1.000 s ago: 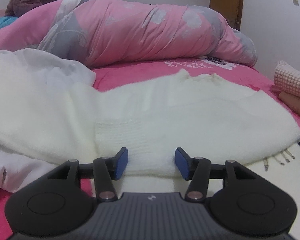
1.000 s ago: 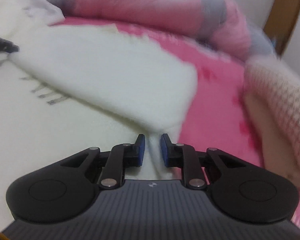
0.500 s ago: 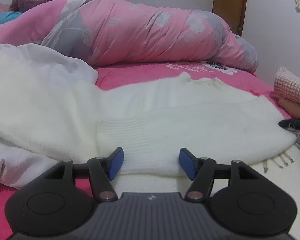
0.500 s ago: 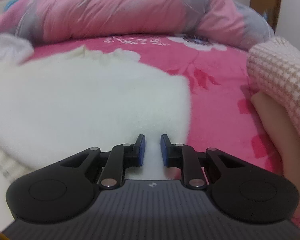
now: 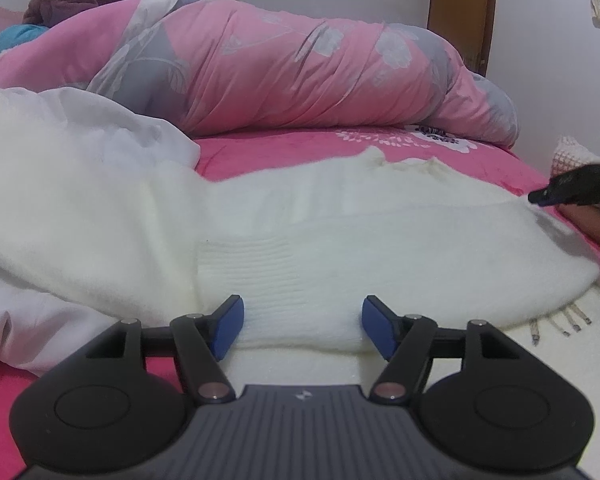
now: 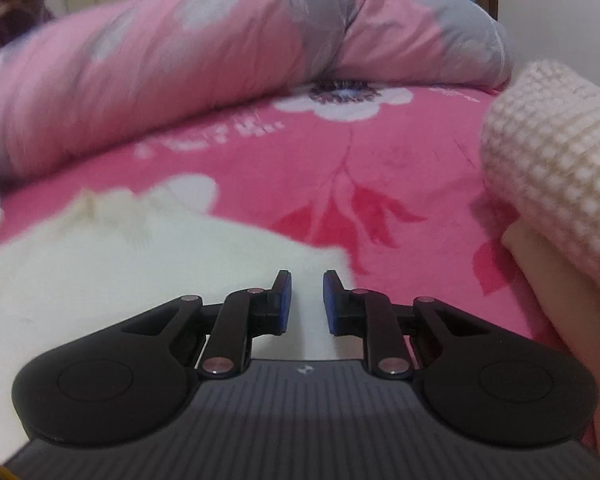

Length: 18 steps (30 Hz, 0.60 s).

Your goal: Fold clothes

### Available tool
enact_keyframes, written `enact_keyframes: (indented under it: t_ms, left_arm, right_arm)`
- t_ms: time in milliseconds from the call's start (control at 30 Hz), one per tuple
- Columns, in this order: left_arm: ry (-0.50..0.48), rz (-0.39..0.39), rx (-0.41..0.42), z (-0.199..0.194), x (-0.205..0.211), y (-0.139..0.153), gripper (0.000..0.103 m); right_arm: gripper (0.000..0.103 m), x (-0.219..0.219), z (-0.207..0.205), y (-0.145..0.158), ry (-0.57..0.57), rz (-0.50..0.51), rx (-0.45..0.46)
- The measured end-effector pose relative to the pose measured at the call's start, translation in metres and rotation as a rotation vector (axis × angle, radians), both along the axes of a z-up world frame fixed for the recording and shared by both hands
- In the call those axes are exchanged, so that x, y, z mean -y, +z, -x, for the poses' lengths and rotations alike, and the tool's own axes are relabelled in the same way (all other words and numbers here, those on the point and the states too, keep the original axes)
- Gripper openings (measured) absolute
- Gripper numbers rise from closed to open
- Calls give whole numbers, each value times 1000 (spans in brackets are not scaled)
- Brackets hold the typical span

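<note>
One white sweater (image 5: 340, 240) lies on the pink bed (image 6: 380, 160); one waffle-knit garment (image 6: 552, 152) sits beside it. The left gripper (image 5: 302, 326) is opening, pads clear of the cuff; the right gripper (image 6: 305, 300) stands narrowly parted, its grip unclear.

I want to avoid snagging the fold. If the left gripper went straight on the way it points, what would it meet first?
Most likely the ribbed cuff of the white sweater, which lies between the left gripper's opening jaws, untouched by the pads. Depth is hard to judge.

quilt roll (image 5: 300, 76) blocks far side, folded knit (image 6: 556, 152) at right
</note>
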<state>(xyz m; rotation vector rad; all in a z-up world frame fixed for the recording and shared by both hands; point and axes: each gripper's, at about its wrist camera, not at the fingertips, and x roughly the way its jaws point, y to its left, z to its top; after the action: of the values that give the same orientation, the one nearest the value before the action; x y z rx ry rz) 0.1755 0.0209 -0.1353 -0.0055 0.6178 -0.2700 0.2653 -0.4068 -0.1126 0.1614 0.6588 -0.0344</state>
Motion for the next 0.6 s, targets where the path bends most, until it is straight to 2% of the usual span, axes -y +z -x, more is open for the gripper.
enact_keyframes:
  t_ms: [100,267,367,467,533,600]
  left_arm:
    - [-1,0,-1,0,0,0,67]
    - [-1,3,0,0,-1,0,68]
    - [-1,19,-3,-1,-4,-1,68]
    - [-3,38,-7,-2,-7,-1,68]
    - [-2,53,-10,-2,-8,-1,68]
    - [-3,68,-13,-2,-10,-1,69]
  right_arm:
    - [15,-19,-4,-2,59,-13,7]
    - [14,-46,-17,-32,70,102,-61]
    - [17,-54,-1,-8,52,45,-71]
    - [17,-75,35,11,173,-5,24]
    - [17,-92,43,-2,231,-13,-2]
    - [17,-108,45,-31,248,42,-58]
